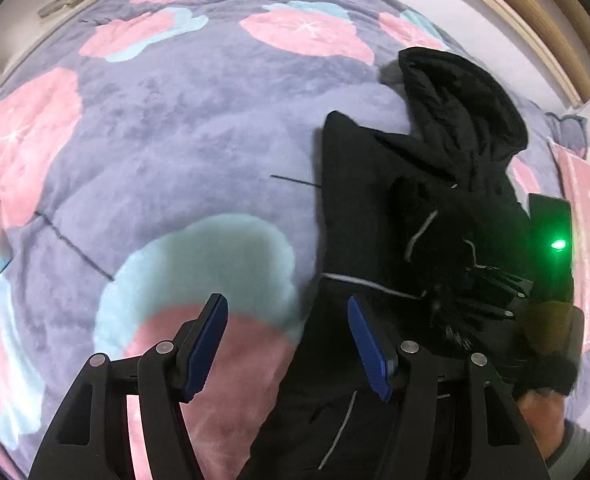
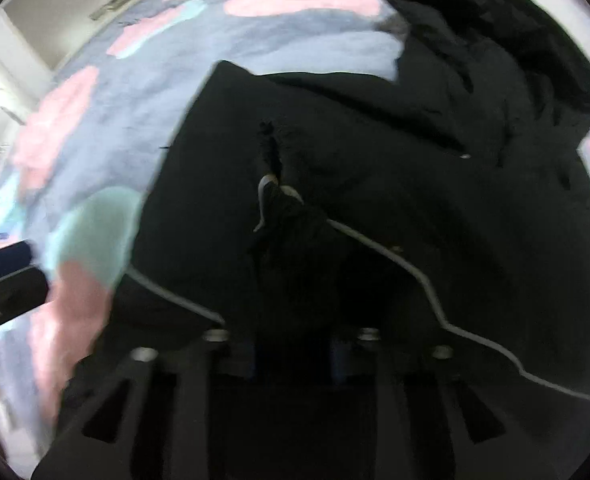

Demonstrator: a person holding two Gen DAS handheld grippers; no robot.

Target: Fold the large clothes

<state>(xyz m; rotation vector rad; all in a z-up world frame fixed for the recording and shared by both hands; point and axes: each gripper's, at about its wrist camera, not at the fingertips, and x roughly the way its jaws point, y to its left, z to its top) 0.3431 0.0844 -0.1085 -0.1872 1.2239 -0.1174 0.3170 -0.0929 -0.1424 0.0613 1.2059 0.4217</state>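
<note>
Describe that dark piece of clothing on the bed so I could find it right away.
Start with the big fleecy purple blanket printed with pink and mint shapes. On its right side lies a black hooded jacket, hood pointing away from the camera. It is the only dark thing on the pastel blanket, with thin white lines across it.

A bed (image 1: 199,128) carries everything here, covered by a fuzzy purple blanket (image 1: 223,92) printed with pink and pale-blue blotches. Directly on it lies a black hooded coat (image 1: 379,184) (white drawstrings showing), spread along the blanket's right side.
</note>
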